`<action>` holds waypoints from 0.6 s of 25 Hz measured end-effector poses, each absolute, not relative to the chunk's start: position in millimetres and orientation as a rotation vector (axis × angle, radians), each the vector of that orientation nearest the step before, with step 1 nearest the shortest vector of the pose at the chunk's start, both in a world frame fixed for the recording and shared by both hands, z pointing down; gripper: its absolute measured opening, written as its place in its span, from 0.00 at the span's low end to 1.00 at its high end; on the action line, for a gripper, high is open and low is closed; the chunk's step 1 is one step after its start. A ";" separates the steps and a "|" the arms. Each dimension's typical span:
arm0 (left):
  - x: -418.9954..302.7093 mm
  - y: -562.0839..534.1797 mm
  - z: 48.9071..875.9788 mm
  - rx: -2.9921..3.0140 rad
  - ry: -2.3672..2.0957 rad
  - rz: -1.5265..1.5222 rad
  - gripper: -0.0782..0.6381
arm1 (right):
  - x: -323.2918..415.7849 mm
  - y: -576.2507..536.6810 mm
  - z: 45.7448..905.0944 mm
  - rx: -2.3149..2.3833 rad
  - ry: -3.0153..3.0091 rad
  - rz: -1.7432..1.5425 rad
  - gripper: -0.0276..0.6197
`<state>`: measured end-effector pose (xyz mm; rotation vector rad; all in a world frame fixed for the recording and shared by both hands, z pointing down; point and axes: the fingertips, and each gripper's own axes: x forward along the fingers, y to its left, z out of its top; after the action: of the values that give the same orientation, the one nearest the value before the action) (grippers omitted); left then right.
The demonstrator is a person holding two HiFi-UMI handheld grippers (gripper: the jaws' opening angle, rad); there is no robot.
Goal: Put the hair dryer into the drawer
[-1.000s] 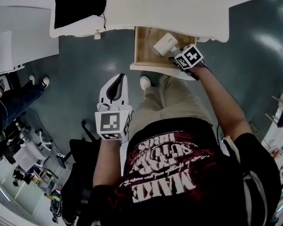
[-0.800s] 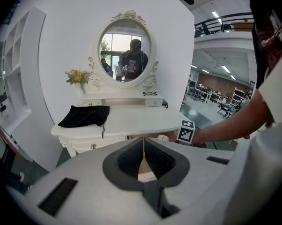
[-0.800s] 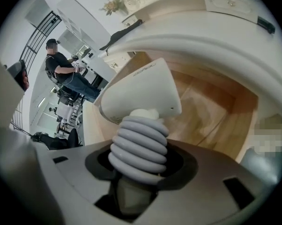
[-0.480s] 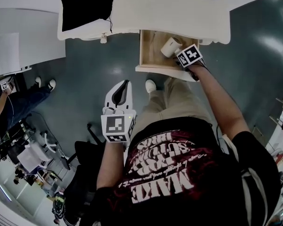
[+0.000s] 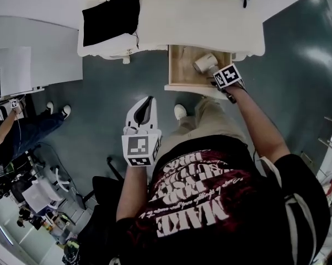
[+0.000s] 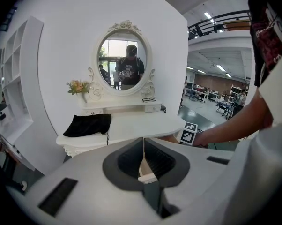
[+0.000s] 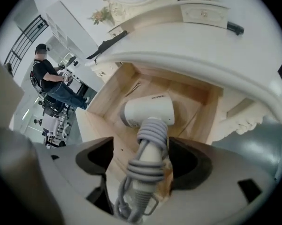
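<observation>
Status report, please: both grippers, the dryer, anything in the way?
Left gripper shut, empty. Right gripper jaws just opening, wide apart around dryer handle. Dryer body lies in open drawer. Nothing seen in the way.

From above, the head view looks steeply down on the table (image 5: 199, 15). The left gripper view faces its front from farther off; the right gripper view looks closely into its drawer (image 7: 192, 100), shared overhead.

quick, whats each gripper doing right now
left gripper: shut, empty
right gripper: open, its jaws have just been opening; the handle of the hair dryer is between them, not gripped, in the drawer
</observation>
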<state>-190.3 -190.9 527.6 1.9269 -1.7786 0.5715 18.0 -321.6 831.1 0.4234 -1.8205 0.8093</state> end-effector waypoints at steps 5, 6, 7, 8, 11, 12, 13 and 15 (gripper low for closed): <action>-193.5 -196.9 518.4 1.968 -1.779 0.542 0.13 | 22.3 -328.4 795.8 0.499 -1.928 0.693 0.55; -193.1 -200.2 515.5 1.983 -1.778 0.538 0.13 | 19.7 -333.8 782.4 0.536 -1.985 0.656 0.45; -192.0 -203.4 511.8 2.002 -1.777 0.533 0.13 | 16.7 -337.9 767.6 0.573 -2.045 0.617 0.34; -190.7 -206.4 507.6 2.023 -1.775 0.527 0.13 | 14.0 -340.5 752.5 0.610 -2.099 0.578 0.22; -189.4 -215.4 494.2 2.077 -1.779 0.506 0.13 | 7.5 -342.1 713.3 0.687 -2.209 0.491 0.05; -189.9 -218.5 490.7 2.089 -1.784 0.504 0.13 | 5.0 -341.7 702.0 0.698 -2.239 0.476 0.05; -190.6 -221.6 487.7 2.101 -1.791 0.505 0.13 | 2.6 -341.7 690.8 0.709 -2.271 0.466 0.05; -192.3 -227.8 482.1 2.125 -1.803 0.504 0.13 | -1.0 -342.9 667.2 0.736 -2.332 0.446 0.05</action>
<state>-192.3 -227.8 482.1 2.1254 -1.8026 0.5039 -1.0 -342.9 667.2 0.7363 -2.3321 0.4456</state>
